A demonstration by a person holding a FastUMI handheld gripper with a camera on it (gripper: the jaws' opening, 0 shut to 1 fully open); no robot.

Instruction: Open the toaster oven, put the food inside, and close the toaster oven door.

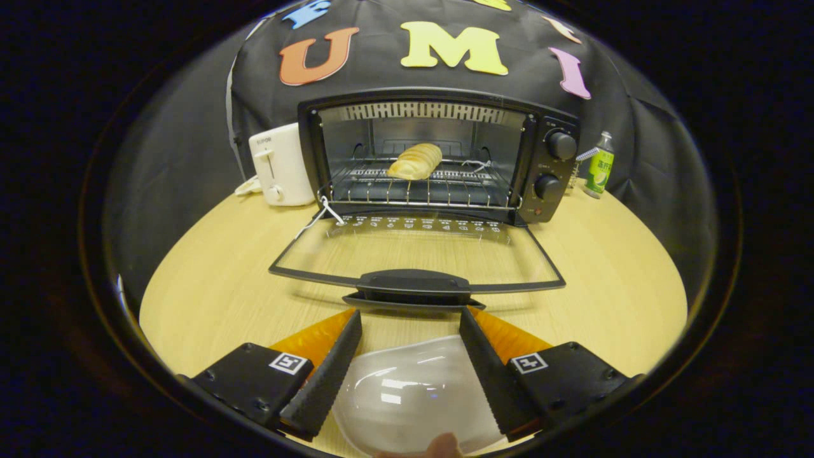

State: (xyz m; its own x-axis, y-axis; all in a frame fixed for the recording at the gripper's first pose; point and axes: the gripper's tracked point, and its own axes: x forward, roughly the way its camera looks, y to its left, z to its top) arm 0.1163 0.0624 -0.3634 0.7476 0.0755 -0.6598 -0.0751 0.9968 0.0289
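claw [410,337] wide open, empty, over plate [407,394] | bread [415,161] inside oven [439,152] | risk: claw slips off door handle [413,283], door drops back

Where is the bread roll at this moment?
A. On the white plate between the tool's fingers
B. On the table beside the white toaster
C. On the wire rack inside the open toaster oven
C: the bread roll lies on the wire rack inside the toaster oven, whose glass door is folded down; the open tool holds nothing.
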